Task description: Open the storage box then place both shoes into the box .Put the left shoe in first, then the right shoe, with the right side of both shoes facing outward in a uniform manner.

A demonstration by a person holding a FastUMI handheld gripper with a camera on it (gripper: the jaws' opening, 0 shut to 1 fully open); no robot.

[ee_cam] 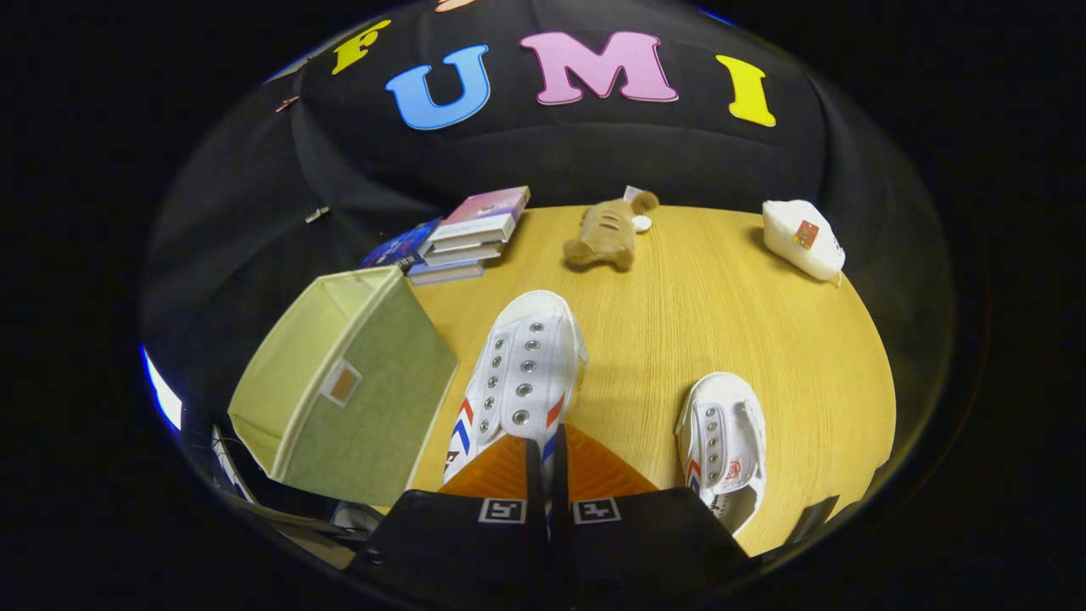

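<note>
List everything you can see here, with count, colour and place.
Box: one, green, open, tilted at the table's edge beside the held shoe.
Held shoe: one, white with red and blue stripes, between the fingers.
Second shoe: one, white, on the table on the held shoe's other side from the box.
Books: a stack, beyond the box.
Plush toy: one, brown, beyond the shoes.
Pouch: one, white, far corner.
Table: one, wood.
Gripper: one, fingers closed on the held shoe.
</note>
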